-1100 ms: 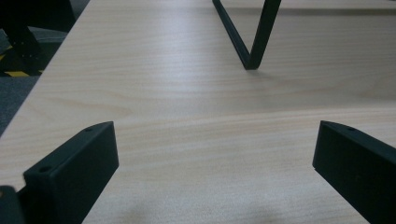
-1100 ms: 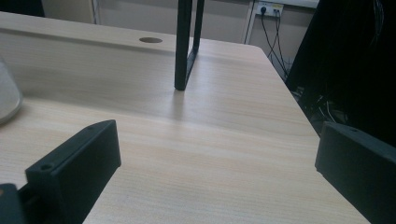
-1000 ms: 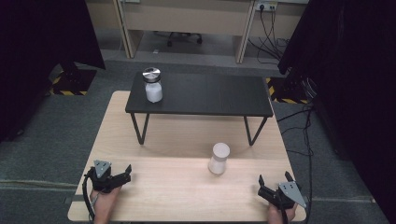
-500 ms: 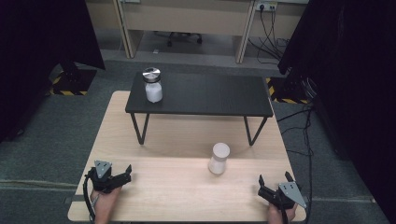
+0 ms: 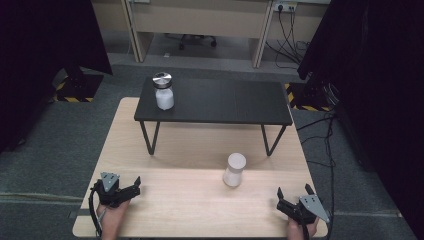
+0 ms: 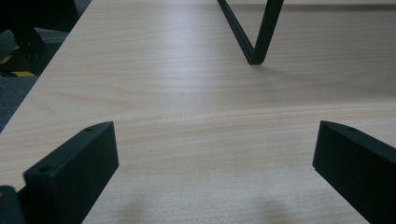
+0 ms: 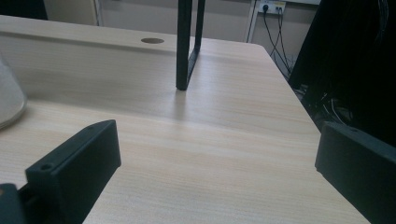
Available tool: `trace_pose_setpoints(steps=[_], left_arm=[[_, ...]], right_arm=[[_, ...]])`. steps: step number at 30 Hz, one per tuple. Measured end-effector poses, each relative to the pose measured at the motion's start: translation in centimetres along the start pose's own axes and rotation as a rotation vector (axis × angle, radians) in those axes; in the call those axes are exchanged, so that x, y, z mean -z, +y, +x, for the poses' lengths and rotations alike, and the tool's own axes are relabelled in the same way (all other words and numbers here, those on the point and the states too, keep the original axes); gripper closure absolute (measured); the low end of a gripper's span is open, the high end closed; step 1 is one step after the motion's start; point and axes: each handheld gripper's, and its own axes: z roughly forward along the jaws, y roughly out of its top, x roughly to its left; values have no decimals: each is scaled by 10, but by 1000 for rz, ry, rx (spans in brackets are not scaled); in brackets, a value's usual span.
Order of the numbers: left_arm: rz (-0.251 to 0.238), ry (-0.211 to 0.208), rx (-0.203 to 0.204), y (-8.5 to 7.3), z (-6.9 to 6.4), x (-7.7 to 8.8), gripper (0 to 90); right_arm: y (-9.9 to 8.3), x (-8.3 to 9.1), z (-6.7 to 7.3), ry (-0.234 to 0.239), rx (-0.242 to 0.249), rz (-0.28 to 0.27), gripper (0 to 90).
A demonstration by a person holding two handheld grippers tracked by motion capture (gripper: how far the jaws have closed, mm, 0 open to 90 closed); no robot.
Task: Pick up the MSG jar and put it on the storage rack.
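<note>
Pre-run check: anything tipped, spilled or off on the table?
Nothing stands out. The white bottle stands upright on the wooden table, and the silver-lidded jar stands upright on the black shelf. No spills show.

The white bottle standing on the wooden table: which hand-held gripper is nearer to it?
Right. The right hand-held gripper sits at the table's near right corner, a short way right of the white bottle. The left hand-held gripper rests near the left corner, farther off.

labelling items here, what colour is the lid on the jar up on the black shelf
Silver-grey metal lid on a white jar, clearest in the high view.
</note>
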Motion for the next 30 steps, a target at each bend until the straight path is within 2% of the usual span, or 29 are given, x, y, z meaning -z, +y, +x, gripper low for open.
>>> trace_pose_setpoints(steps=[8, 13, 20, 30], left_arm=[[-8, -4, -10, -1, 0, 1, 0], [-7, -6, -10, -1, 0, 0, 0], [-1, -6, -14, 0, 0, 0, 0], [2, -4, -11, 0, -1, 0, 0]], right_arm=[[2, 1, -9, 29, -53, -2, 2], [4, 3, -11, 47, -56, -12, 3], [15, 8, -10, 149, -46, -71, 3], [26, 1, 0, 301, -22, -81, 2]])
